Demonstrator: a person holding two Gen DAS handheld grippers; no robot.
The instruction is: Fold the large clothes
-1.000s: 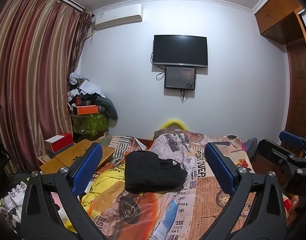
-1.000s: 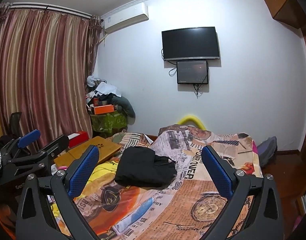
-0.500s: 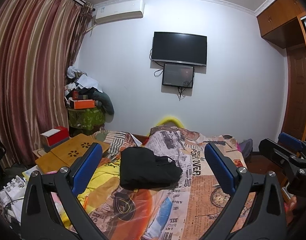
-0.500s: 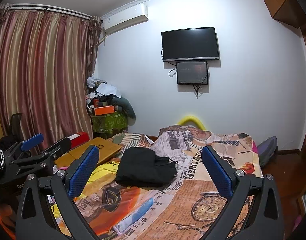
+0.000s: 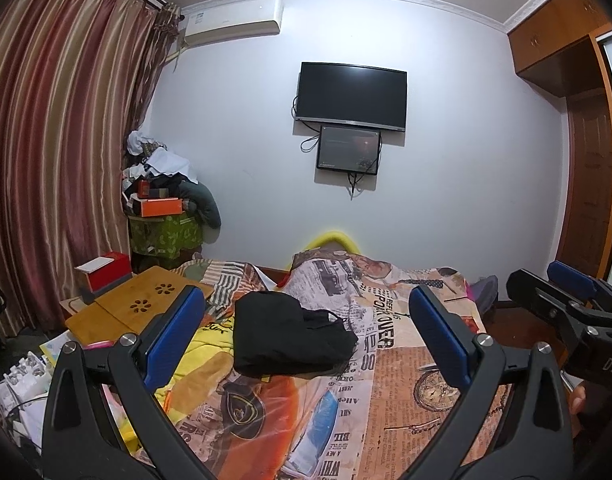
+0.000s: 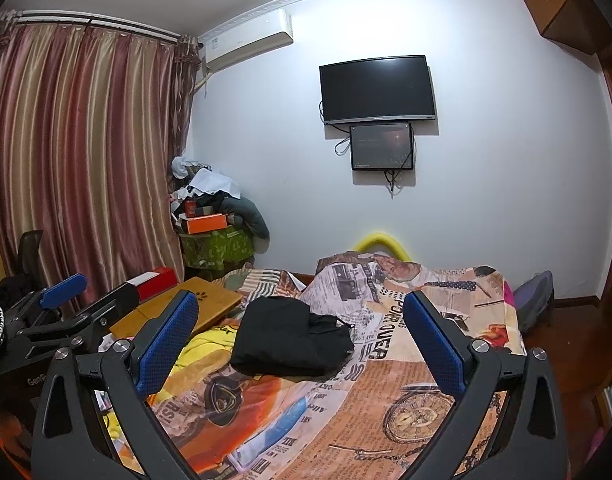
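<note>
From your left wrist camera, your left gripper (image 5: 304, 330) hangs above the near part of the bed (image 5: 406, 392) with its blue-padded jaws spread wide and nothing between them. The black garment (image 5: 284, 334) lies in a loose, bunched heap on the printed bedspread, ahead of the jaws and a little left of centre, clear of both pads. A yellow cloth (image 5: 202, 348) lies just beside its left edge. Your right gripper (image 5: 578, 312) shows at the right edge, off the side of the bed; you cannot read its opening from here. Left of the bed, a wooden lap desk (image 5: 138, 308) carries a red box (image 5: 106, 270) topped in white. In the corner, a green patterned bin (image 5: 166, 236) is heaped over its rim: an orange box (image 5: 162, 207), dark boxes, white cloth and a grey bundle sit on top. What is inside the bin is hidden.

From your right wrist camera, your right gripper (image 6: 300, 340) is likewise spread wide and empty, above the bedspread (image 6: 406, 400). The garment (image 6: 290, 340) sits ahead of it, left of centre, untouched. Your left gripper (image 6: 62, 312) appears at the left edge, over the floor side of the bed, near the lap desk (image 6: 178, 308). The green bin (image 6: 218, 248) stands in the corner by the curtain (image 6: 78, 160), with the orange box (image 6: 207, 223) on its pile.
</note>
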